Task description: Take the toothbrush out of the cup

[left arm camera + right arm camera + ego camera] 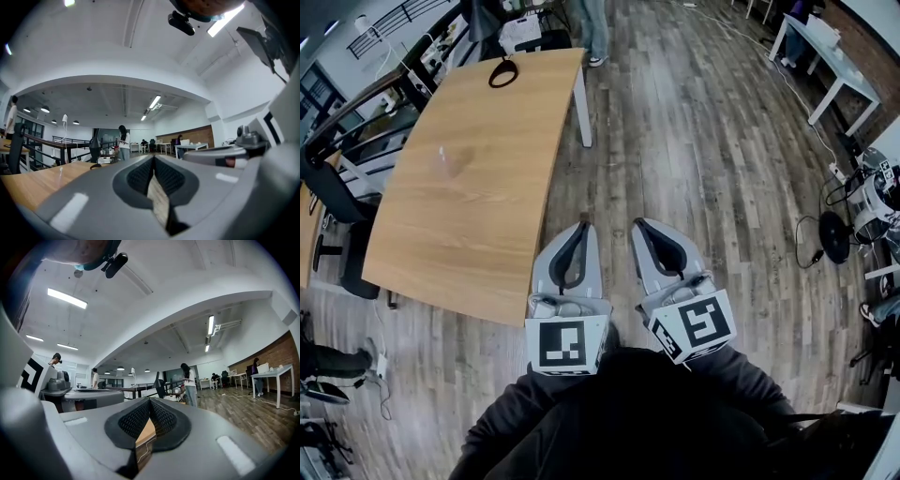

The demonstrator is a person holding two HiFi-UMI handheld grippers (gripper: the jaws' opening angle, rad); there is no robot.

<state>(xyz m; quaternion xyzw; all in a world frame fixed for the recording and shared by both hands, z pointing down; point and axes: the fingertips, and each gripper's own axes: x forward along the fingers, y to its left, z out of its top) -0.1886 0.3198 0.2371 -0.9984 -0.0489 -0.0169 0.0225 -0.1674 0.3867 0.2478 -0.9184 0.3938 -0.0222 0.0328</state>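
Note:
Both grippers are held level in front of the person, beside the near corner of a long wooden table (478,206). In the head view my left gripper (581,226) and my right gripper (642,225) sit side by side over the floor, each with its jaws closed tip to tip and nothing between them. The left gripper view shows the left gripper (153,159) shut and empty. The right gripper (150,401) looks the same in its own view. A small, faint, clear thing (442,157) stands on the table's middle, too small to tell whether it is the cup and toothbrush.
A black ring-shaped object (503,72) lies at the table's far end. The table's white leg (583,112) stands ahead of the grippers. Wood-plank floor (694,141) stretches ahead and to the right. A white desk (825,66) stands far right. A person (123,143) stands beyond the table.

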